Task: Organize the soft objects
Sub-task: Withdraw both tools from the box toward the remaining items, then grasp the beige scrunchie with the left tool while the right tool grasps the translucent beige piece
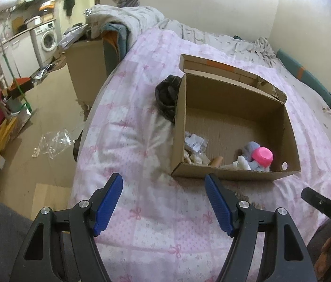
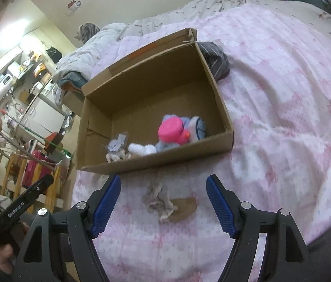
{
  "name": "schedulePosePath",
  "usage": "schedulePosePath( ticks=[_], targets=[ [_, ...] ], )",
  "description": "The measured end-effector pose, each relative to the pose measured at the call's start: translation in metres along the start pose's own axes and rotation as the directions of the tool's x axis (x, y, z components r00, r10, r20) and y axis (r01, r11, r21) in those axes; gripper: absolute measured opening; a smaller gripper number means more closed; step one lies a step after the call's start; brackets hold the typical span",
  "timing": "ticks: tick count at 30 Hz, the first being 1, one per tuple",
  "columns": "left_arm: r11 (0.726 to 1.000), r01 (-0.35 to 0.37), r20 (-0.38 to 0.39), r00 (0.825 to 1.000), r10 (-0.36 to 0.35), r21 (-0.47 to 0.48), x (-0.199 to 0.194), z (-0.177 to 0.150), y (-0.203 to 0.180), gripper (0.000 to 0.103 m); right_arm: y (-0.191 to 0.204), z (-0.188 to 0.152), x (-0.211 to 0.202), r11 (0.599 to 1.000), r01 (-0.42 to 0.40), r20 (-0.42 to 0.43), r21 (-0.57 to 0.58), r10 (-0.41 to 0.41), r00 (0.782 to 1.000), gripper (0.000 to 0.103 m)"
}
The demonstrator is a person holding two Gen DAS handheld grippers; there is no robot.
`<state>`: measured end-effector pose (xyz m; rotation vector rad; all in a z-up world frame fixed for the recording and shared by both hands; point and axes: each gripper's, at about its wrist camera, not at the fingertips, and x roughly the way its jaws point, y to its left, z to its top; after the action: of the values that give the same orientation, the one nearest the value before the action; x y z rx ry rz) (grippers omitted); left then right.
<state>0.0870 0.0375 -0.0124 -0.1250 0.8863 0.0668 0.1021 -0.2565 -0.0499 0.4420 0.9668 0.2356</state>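
Left gripper (image 1: 164, 188): fingers released, empty, lower centre.
Right gripper (image 2: 163, 189): fingers released, over crumpled cloth (image 2: 159, 201).
Cardboard box (image 2: 165, 158): centre, on bed (image 2: 282, 117).

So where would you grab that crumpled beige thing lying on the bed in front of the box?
Probably the raised, crumpled end of the beige soft item, coming straight down from above with the open right hand-held gripper. That bunched part stands up off the pink bedspread, while its brown end lies too flat to pinch.

left claw (image 1: 164, 188): agape, empty | right claw (image 2: 163, 189): agape, empty
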Motion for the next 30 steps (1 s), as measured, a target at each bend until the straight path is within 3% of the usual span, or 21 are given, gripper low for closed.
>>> schedulePosePath(
  ticks=[12,20,27,30],
  targets=[
    [1.0,-0.014,-0.057,0.998,0.013,-0.003,0.003,-0.024,-0.002,0.07,0.014,-0.017,-0.009,0.999,0.018,0.0,-0.034,-0.018,1.0,0.08],
    [0.999,-0.036,-0.105,0.994,0.032,-0.033,0.016,-0.028,0.0,0.07,-0.005,-0.014,0.009,0.998,0.05,-0.055,0.042,-0.048,0.997,0.08],
    [0.999,-0.028,-0.15,0.988,0.023,-0.032,0.029,-0.032,-0.005,0.07,-0.007,-0.021,0.048,0.987,0.16,-0.188,0.01,-0.155,0.97,0.08],
    [0.999,-0.019,-0.157,0.987,0.013,-0.032,0.031,-0.033,-0.008,0.07,-0.01,-0.022,0.066,0.972,0.234,-0.235,-0.022,-0.233,0.944,0.079]
  ],
)
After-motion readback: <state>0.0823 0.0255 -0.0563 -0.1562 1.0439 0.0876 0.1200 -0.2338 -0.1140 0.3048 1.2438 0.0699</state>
